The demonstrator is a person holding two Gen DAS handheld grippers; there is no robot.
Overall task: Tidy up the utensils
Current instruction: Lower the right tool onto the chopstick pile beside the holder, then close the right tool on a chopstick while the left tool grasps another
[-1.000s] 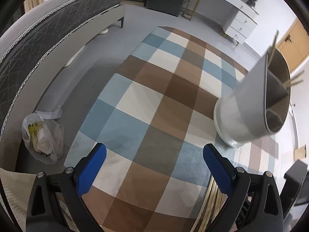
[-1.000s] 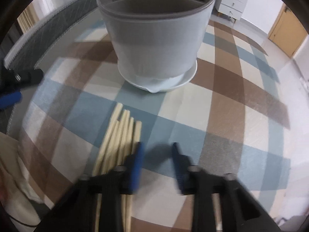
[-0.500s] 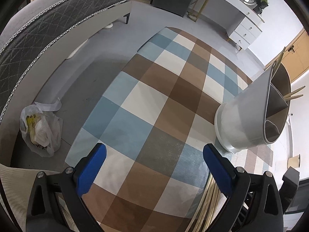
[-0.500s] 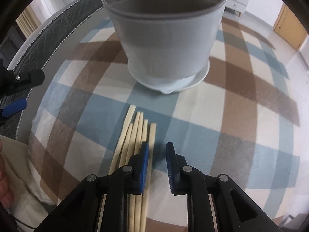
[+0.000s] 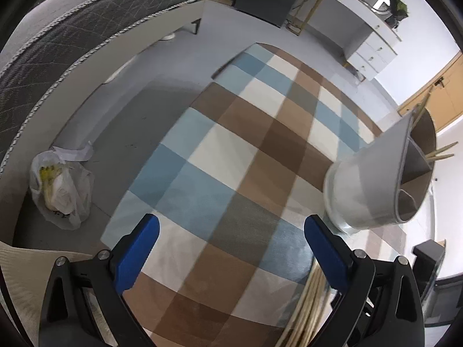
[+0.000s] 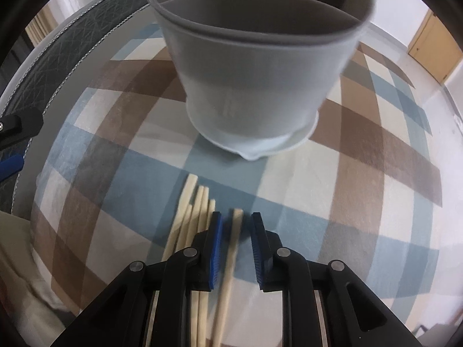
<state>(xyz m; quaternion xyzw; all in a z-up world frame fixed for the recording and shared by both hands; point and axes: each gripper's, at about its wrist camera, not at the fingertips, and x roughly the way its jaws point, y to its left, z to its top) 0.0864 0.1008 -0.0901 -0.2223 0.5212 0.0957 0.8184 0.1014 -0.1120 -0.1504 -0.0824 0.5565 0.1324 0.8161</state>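
- Right gripper (image 6: pixel 235 222): black frame, ribbed blue pads, lower centre of the right wrist view; jaws stand a narrow gap apart with one pale wooden chopstick (image 6: pixel 231 248) lying between them; neither pad visibly presses on it, and that stick is blurred
- Remaining chopsticks (image 6: pixel 192 211): slim square-tipped sticks, side by side in a flat bundle just left of the left pad, lying on the rug
- Utensil holder (image 6: pixel 254 86): smooth matte grey-white tub with rounded corners, darker rim band and a flared drip base; stands upright on the rug, upper centre of the right wrist view, a short way beyond the stick tips
- Left gripper (image 5: pixel 231 248): jaws wide apart, nothing between the blue pads, bottom of the left wrist view
- In the left wrist view the holder (image 5: pixel 373 179) sits at right, its interior split by partitions; chopstick ends (image 5: pixel 442 150) poke out past its rim
- Rug (image 5: pixel 231 159): short-pile, checked in blue, brown, cream and grey
- Crumpled plastic bag (image 5: pixel 60 190) on the grey floor at left, beside a quilted mattress edge (image 5: pixel 72 37) with corded piping
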